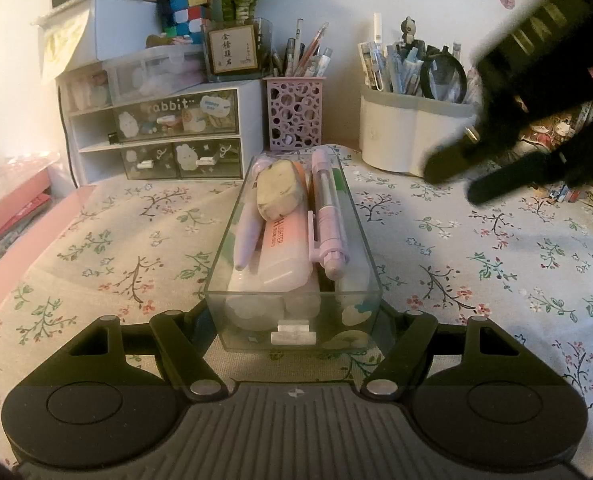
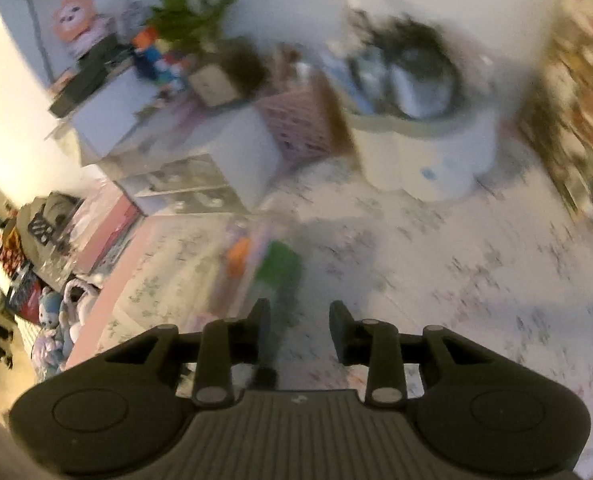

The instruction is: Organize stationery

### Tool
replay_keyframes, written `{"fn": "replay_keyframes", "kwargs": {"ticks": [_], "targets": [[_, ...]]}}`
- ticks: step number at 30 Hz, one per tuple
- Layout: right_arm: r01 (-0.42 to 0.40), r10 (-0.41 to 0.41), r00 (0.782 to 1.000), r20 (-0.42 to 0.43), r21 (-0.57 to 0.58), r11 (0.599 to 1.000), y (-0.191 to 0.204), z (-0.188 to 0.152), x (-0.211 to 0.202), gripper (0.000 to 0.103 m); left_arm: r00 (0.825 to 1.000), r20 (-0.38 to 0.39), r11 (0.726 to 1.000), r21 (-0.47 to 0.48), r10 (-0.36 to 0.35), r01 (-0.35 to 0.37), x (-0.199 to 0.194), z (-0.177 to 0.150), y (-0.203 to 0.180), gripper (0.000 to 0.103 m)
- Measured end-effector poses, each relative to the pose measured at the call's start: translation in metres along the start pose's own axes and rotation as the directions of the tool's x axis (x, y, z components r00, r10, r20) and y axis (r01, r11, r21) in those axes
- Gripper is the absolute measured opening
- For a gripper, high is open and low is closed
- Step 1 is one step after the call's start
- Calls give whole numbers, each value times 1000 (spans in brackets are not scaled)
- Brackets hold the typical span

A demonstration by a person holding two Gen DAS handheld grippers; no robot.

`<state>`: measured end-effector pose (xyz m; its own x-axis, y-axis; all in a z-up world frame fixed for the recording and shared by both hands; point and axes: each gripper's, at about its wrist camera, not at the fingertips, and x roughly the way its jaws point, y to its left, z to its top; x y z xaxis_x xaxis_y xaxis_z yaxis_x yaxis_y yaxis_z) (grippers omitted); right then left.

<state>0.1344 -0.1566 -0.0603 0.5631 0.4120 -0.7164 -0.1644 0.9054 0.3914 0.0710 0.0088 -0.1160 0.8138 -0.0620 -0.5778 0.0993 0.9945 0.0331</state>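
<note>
tabletop (image 1: 476,264): covered with a floral cloth, pale with little branches and flowers all over

far side: white mini drawer unit (image 1: 156,136) on the left with "rabbit" on one drawer, pink cut-out pen cup (image 1: 294,114) next to it, white pen holder (image 1: 408,136) stuffed with pens further right, all against a light wall with stickers

up top: a plant in a glass pot (image 1: 238,46) and a colourful cube puzzle (image 1: 186,2) sitting on the drawers

clear drawer tray (image 1: 292,320): middle of the tabletop, near end toward the left camera, packed with a peach highlighter (image 1: 282,248), a lilac pen (image 1: 328,216) and a worn eraser (image 1: 278,194) on top

left tongs (image 1: 292,316): clamped on the near end of the tray, one finger each side

right tongs (image 2: 300,328): partly apart, nothing between them, hovering over the cloth just right of the tray; that view is really blurry
</note>
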Motion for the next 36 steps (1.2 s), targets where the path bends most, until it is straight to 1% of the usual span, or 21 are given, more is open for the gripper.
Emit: {"fn": "replay_keyframes", "kwargs": {"ticks": [4, 7, 12, 16, 21, 27, 31, 36], "targets": [[-2, 2, 1000, 7, 6, 1000, -11, -11, -5, 29, 1000, 0, 1000, 0, 0, 0, 0, 0, 0, 72], [-15, 14, 1000, 23, 18, 1000, -17, -13, -9, 30, 1000, 0, 1000, 0, -1, 1, 0, 0, 0, 72], [-29, 29, 999, 26, -4, 1000, -15, -17, -11, 32, 1000, -6, 1000, -12, -8, 8, 1, 0, 2, 72], [-74, 74, 997, 35, -11, 997, -14, -22, -15, 37, 1000, -13, 1000, -14, -13, 12, 1, 1, 2, 73], [-93, 93, 995, 35, -10, 996, -16, -28, -16, 38, 1000, -19, 1000, -17, -10, 10, 2, 2, 2, 73], [-115, 116, 992, 46, -17, 993, -21, -28, -18, 40, 997, -76, 1000, -24, -2, 0, 5, 11, 2, 73], [-131, 132, 990, 46, -28, 991, -21, -29, -17, 45, 995, -101, 1000, -28, -1, -2, 6, 14, 3, 73], [-133, 134, 990, 48, -21, 991, -23, -33, -17, 47, 993, -114, 999, -30, 8, -11, 7, 16, 2, 73]]}}
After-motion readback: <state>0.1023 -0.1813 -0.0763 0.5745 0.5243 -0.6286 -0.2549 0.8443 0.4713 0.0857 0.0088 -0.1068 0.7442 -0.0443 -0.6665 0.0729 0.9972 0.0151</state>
